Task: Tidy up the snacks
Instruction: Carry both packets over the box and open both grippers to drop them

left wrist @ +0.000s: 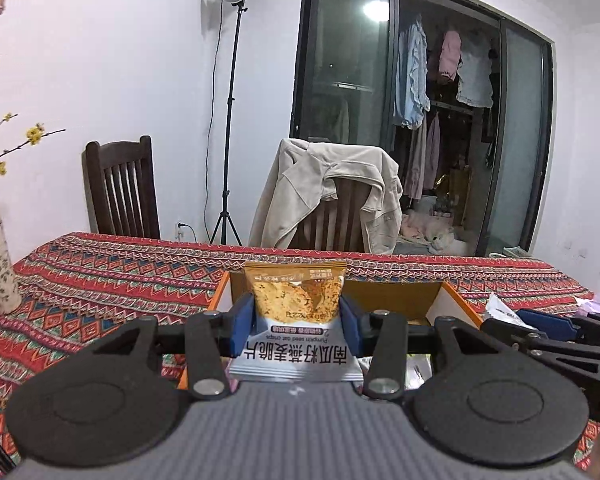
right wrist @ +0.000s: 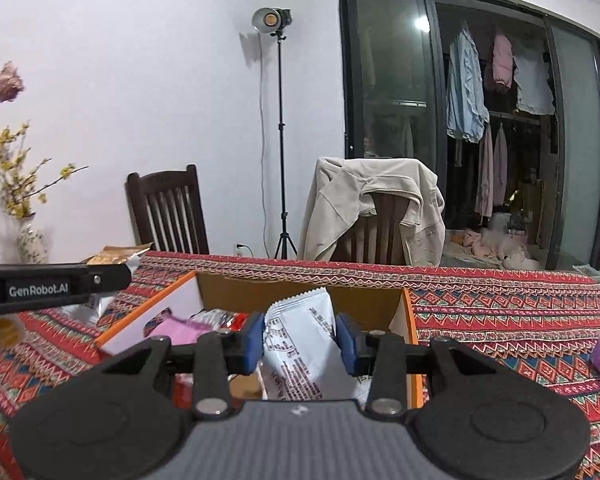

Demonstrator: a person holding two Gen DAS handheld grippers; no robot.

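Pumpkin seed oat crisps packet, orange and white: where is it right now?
In the left wrist view, the orange-and-white crisps packet sits centre frame, clamped between the left tongs' blue pads, in front of the orange-edged cardboard box on the red patterned tablecloth.

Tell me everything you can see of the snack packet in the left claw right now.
The pumpkin seed oat crisps packet is a flat, glossy film pouch, white at one end with dark print, orange-brown at the other with a picture of crisps. It is upside down to the camera, the serrated orange end pointing away. The left claw clamps it by both side edges with its blue pads. It hangs over the near edge of the orange-rimmed cardboard box, touching nothing else visible.
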